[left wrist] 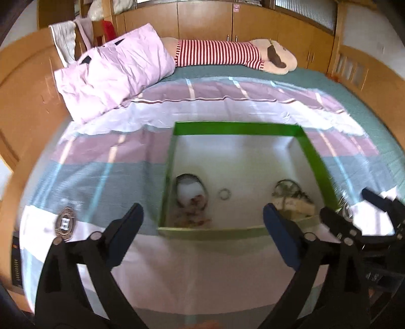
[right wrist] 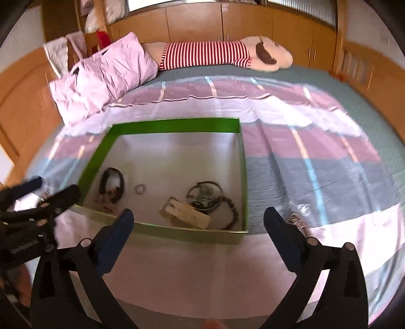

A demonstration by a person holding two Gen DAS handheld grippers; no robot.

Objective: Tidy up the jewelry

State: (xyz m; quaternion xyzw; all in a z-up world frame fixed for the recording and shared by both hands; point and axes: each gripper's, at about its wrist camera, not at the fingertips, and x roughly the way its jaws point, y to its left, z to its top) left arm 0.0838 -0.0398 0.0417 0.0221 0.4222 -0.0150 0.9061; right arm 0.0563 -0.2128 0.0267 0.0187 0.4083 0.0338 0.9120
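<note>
A green-rimmed open box [left wrist: 238,127] [right wrist: 174,124] lies on the bed. Inside are a dark bracelet on a white pad [left wrist: 191,188] [right wrist: 112,181], a small ring [left wrist: 224,194] [right wrist: 140,189], a coiled chain bundle with a beige card [left wrist: 291,196] [right wrist: 203,194] and a dark bead strand [right wrist: 233,210]. A silver bracelet [left wrist: 65,223] lies on the bedsheet left of the box. Another silver piece [right wrist: 298,222] lies right of the box. My left gripper [left wrist: 202,222] is open and empty before the box's near wall. My right gripper [right wrist: 198,227] is open and empty; its fingers [left wrist: 336,217] also show in the left wrist view.
The box sits on a striped pink, grey and white bedsheet [left wrist: 114,167]. A pink pillow [left wrist: 114,68] and a striped plush toy [left wrist: 227,54] lie at the far side. Wooden cabinets [left wrist: 202,20] and bed rails [left wrist: 22,106] surround the bed.
</note>
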